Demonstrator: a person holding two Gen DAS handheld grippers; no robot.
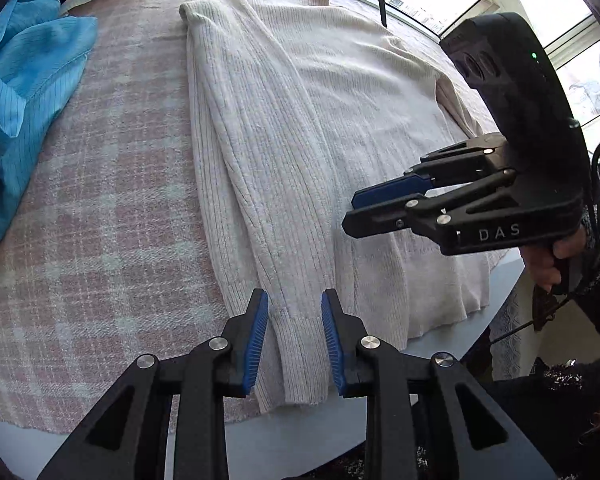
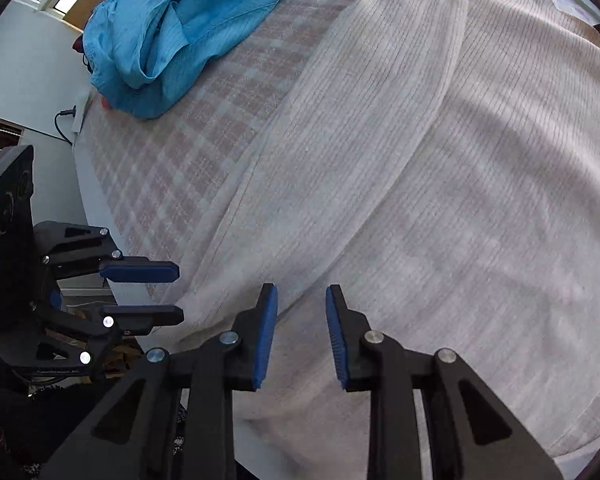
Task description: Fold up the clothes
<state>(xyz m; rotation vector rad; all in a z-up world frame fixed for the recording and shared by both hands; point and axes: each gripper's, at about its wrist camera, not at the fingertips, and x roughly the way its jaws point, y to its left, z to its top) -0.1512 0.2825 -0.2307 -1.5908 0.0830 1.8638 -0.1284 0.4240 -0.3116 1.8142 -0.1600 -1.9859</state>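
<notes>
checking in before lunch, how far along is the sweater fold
Early. Done: the sweater lies flat, one sleeve folded over its body. In hand: nothing; left gripper and right gripper are open above it. Left: the other side and the final fold.

Cream ribbed sweater [image 1: 300, 128] flat on plaid cloth, left sleeve [image 1: 260, 200] folded lengthwise over body.

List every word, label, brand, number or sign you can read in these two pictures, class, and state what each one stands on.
"DAS": raised letters on the black body of the right gripper, seen from the left wrist camera.
Small pale print on the underside of the left gripper, seen from the right wrist camera: too small and blurred to read.
No readable text on the cream ribbed sweater, the blue garment or the pink checked cloth.
</notes>
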